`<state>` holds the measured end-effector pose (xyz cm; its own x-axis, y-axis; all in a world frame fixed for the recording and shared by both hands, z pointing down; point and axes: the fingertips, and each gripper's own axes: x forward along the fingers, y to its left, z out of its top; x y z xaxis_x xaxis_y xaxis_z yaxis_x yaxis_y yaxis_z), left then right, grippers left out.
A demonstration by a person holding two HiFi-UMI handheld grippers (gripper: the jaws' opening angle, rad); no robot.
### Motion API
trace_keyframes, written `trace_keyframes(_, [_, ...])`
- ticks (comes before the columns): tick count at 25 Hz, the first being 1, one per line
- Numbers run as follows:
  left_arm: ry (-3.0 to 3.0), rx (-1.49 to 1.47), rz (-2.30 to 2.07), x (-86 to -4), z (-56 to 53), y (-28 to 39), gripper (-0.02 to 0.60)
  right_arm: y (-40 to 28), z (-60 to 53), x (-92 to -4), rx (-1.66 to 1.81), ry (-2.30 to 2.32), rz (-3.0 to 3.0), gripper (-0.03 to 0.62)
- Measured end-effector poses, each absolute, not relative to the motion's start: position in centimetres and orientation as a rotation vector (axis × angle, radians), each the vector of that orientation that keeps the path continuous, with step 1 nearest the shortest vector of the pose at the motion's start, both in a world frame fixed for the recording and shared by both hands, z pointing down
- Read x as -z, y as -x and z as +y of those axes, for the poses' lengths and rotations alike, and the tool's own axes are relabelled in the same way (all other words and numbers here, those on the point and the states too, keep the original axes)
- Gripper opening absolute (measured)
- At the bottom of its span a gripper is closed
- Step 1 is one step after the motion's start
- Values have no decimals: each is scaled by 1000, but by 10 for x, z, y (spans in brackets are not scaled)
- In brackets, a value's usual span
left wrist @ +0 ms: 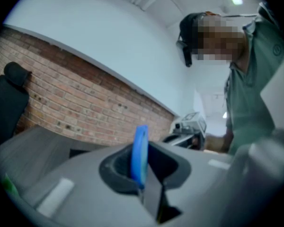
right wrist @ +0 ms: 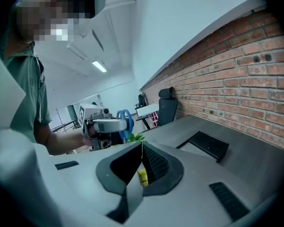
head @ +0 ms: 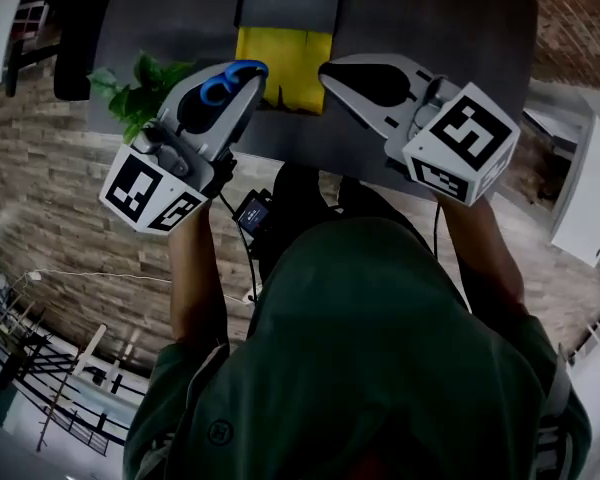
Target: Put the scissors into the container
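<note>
With the scissors (head: 230, 76) clamped in the left gripper (head: 245, 86) above the table's (head: 430, 28) near edge, right gripper (head: 330, 73) closed and empty, centre them over the yellow container (head: 285, 68), lowering before release.

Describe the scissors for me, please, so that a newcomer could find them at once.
Above the grey table, find the left gripper, the one beside the green plant. The scissors are clamped in its jaws with their handle loops sticking out. They are the one bright blue thing, next to green leaves and the yellow container.
</note>
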<state>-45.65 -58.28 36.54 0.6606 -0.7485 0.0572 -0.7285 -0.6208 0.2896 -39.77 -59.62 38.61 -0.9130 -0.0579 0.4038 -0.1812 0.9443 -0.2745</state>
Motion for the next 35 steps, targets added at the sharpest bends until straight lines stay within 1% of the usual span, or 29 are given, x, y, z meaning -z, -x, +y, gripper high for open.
trace_keyframes(16, [-2456,-56,-1045,-465,-624,453,47,402,-625,-444,-528,-238,-2603,6])
trace_keyframes(26, [-2347,-111,-973,-523,-634,442,48,394,-622,-465,-558,-269,-2562,6])
trace_keyframes(35, [-2277,-244,-934,-573,-641,436,48,389,-618,-479,-583,-302,-2531,6])
